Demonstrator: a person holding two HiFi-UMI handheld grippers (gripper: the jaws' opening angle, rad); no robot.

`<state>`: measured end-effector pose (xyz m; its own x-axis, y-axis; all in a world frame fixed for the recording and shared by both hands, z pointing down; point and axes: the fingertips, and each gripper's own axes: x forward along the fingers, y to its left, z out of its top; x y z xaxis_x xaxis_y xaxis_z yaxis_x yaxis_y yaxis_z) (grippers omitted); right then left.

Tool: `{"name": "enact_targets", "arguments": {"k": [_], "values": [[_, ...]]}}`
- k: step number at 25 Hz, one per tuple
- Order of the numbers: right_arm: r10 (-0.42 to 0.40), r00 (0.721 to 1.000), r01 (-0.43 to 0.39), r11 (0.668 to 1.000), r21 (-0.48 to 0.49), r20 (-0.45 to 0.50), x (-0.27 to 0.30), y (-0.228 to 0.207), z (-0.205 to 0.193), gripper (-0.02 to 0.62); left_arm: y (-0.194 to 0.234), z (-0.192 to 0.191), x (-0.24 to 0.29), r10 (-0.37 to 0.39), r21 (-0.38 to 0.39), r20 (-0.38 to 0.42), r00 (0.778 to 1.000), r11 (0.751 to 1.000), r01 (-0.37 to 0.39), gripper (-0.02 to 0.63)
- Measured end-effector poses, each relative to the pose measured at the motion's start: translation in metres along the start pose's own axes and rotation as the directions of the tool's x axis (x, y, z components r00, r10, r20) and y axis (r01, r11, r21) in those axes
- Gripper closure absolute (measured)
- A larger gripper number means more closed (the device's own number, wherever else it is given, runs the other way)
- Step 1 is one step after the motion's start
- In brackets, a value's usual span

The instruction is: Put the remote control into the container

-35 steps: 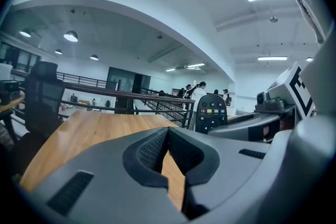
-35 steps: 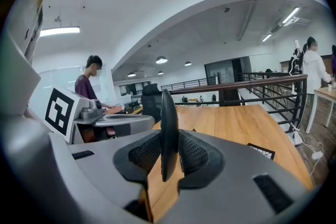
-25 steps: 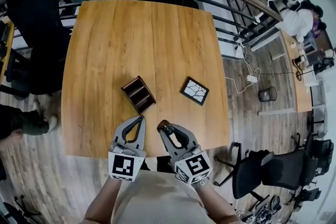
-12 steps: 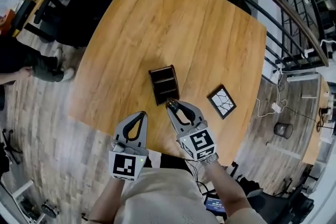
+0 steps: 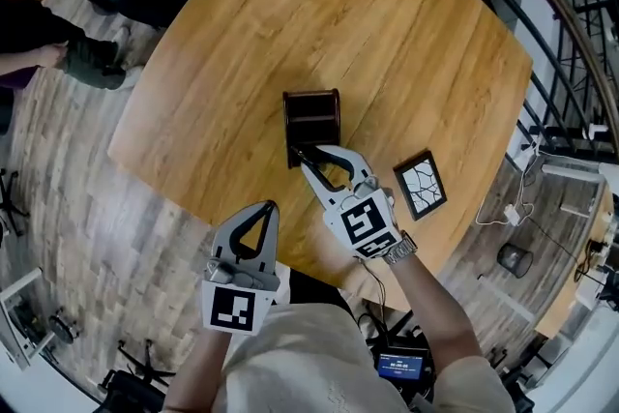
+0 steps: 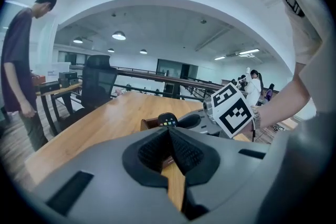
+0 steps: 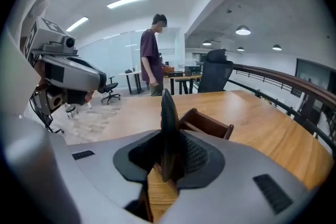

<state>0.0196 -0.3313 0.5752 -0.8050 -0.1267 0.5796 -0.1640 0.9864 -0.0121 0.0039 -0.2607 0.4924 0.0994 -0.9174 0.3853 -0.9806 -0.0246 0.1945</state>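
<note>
The right arm reaches out over the wooden table (image 5: 242, 34), a watch on its wrist. The right gripper (image 5: 302, 158) pinches the remote control (image 7: 168, 113) tight between its gray jaws. The remote is thin, black and long, turned on its edge, with small colored buttons near its round tip (image 6: 167, 120). It sits at the near end of the container (image 5: 311, 119); I cannot tell if they touch. The container is a small dark brown wooden box with an open top and walls inside that split it. The left gripper (image 5: 269, 206) is held back by the table's near edge, with its jaws pressed together and nothing in them. A flat square tile (image 5: 421, 184) with a black rim and white cracked pattern lies just right of the right gripper. A person (image 7: 152, 55) stands farther back in the room.
</note>
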Motion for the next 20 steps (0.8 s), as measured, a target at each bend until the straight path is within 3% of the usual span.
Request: {"name": "enact_targets", "arguments": {"k": [3, 8, 14, 20], "values": [[0.045, 0.999, -0.044, 0.999, -0.026, 0.019, 0.009, 0.002, -0.001, 0.491, -0.005, -0.015, 0.005, 0.006, -0.001, -0.020, 1.000, 1.000, -0.006, 0.594], [0.088, 0.996, -0.087, 0.995, -0.049, 0.020, 0.018, 0.001, -0.010, 0.491, -0.010, -0.021, 0.018, -0.027, 0.152, -0.058, 0.998, 0.988, 0.036, 0.594], [0.156, 0.987, -0.151, 0.974, -0.170, 0.020, 0.025, 0.007, -0.010, 0.492, -0.006, -0.024, 0.022, -0.008, 0.158, -0.072, 0.997, 0.987, 0.019, 0.594], [0.184, 0.983, -0.182, 0.963, -0.200, -0.012, 0.029, 0.008, -0.020, 0.491, -0.004, -0.030, 0.023, 0.004, 0.145, -0.083, 0.997, 0.989, 0.008, 0.594]]}}
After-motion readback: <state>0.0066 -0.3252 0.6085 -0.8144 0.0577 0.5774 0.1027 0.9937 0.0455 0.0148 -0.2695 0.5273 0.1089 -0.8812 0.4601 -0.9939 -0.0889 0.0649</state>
